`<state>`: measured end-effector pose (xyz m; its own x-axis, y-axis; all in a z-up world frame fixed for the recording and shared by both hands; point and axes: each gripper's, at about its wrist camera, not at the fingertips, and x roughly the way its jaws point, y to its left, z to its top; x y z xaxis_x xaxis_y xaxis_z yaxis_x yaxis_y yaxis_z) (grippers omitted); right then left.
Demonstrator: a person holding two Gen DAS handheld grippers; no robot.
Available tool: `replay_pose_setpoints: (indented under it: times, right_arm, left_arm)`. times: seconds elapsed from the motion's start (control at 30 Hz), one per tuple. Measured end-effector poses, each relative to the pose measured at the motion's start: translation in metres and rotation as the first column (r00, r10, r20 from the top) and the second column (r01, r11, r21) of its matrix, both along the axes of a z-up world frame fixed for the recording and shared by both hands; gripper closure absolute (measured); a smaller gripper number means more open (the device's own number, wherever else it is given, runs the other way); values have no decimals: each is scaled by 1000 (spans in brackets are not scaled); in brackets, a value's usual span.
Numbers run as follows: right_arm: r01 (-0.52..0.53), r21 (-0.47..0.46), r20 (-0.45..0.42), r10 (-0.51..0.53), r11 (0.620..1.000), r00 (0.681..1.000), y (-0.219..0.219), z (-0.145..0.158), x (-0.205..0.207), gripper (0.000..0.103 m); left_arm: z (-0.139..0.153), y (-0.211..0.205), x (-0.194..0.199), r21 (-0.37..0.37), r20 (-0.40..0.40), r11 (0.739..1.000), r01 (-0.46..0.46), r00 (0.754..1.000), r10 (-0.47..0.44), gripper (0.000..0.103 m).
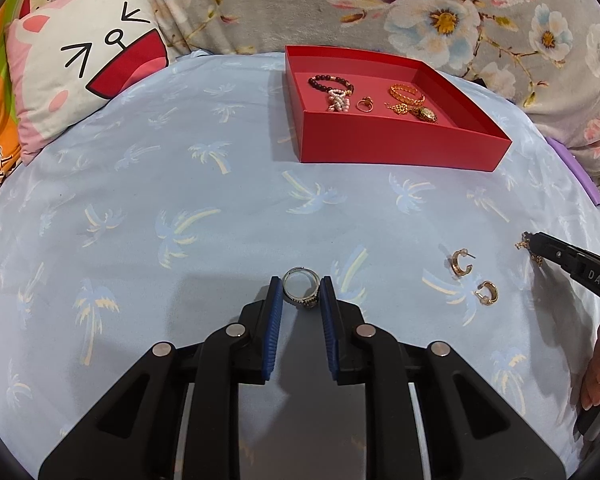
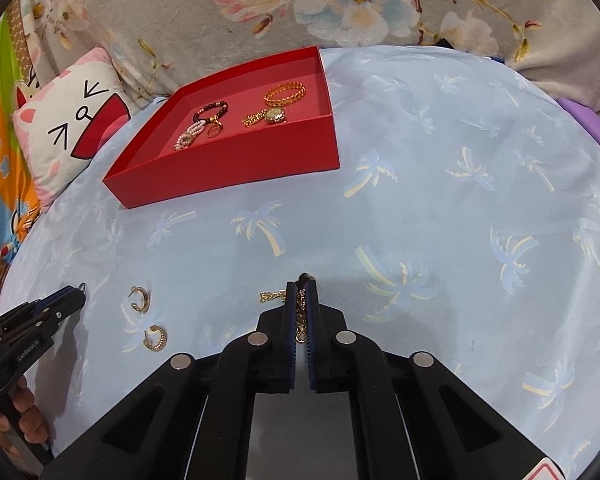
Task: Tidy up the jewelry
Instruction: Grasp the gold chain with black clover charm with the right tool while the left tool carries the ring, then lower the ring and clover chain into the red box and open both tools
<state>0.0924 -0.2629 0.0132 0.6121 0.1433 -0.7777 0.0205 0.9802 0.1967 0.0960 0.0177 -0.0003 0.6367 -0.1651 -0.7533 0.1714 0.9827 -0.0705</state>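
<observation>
- Blue ribbed pads line the fingers of the left gripper (image 1: 300,284), which stand apart on either side of a silver ring (image 1: 301,287); the ring lies on the bed sheet between the tips, its band close to both pads, and whether the pads touch it cannot be told.
- Gold chain (image 2: 300,312) sits pinched between the blue pads of the right gripper (image 2: 301,286), whose fingers are clenched on it; a short end of the chain pokes out to the left of the tips onto the sheet.
- Writing: the right gripper's black body, seen from the left wrist view, shows the white letters "DAS"; the left gripper's side, seen from the right wrist view, carries small white print too fine to read.
- Two gold hoop earrings (image 1: 462,263) lie on the sheet between the two grippers, near each other but apart.
- The light blue bed sheet (image 1: 220,208) bears a palm-tree print.
- Farther off, a red box (image 1: 400,148) rests open on the sheet, holding a dark bead bracelet (image 1: 328,82), a pearl bracelet (image 1: 338,101), a small gold ring (image 1: 365,105), a gold chain bracelet (image 1: 406,94) and a gold watch (image 1: 426,114).
- A cartoon-face cushion (image 1: 80,68) lies left of the box; the orange fabric beside it reads "Paul Frank" in the right wrist view.
- A floral blanket (image 1: 440,8) lies behind.
</observation>
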Motion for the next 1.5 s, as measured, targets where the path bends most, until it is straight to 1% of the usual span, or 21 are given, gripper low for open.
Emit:
replay_pose_setpoints:
  times: [0.2,0.3,0.47,0.63,0.83,0.93,1.03,1.13,1.2,1.3,1.37,1.5]
  right_arm:
    - [-8,16,48,7,1000,999,-1,20,-7,100]
    - [-16,25,74,14,1000,997,-1,33,-10,100]
    - [-45,42,124,40,998,992,-1,63,-11,100]
    - [-86,68,186,72,994,980,-4,103,-1,100]
    - [-134,94,269,105,986,957,-6,157,27,100]
    - [-153,94,294,120,984,948,-4,180,49,100]
    - [-151,80,307,120,985,944,-2,193,74,100]
    - [-143,95,296,109,985,949,-4,192,100,100]
    - [-135,103,277,102,986,956,-5,185,114,100]
    - [-115,108,229,88,987,969,-7,163,135,100]
    - [-105,107,187,84,989,979,-7,143,146,100]
    - [-99,99,113,88,990,990,-3,105,161,100]
  left_arm:
    - [1,0,-1,-1,-6,1000,7,1000,-7,85]
    - [4,1,0,-31,-27,999,25,999,-26,85]
    - [21,0,2,-60,-17,997,55,998,-56,85]
    - [57,-3,13,-92,30,990,104,994,-101,85]
    - [110,-13,46,-109,110,981,159,983,-147,85]
    - [135,-26,68,-86,152,980,181,974,-167,85]
    - [151,-42,93,-64,179,979,195,967,-181,85]
    - [154,-58,120,-66,167,975,213,965,-200,85]
    - [147,-67,136,-75,143,972,222,967,-210,85]
    - [131,-80,156,-82,99,971,223,972,-215,85]
    - [118,-88,167,-79,67,972,223,974,-218,85]
    - [94,-97,182,-85,13,972,218,976,-218,85]
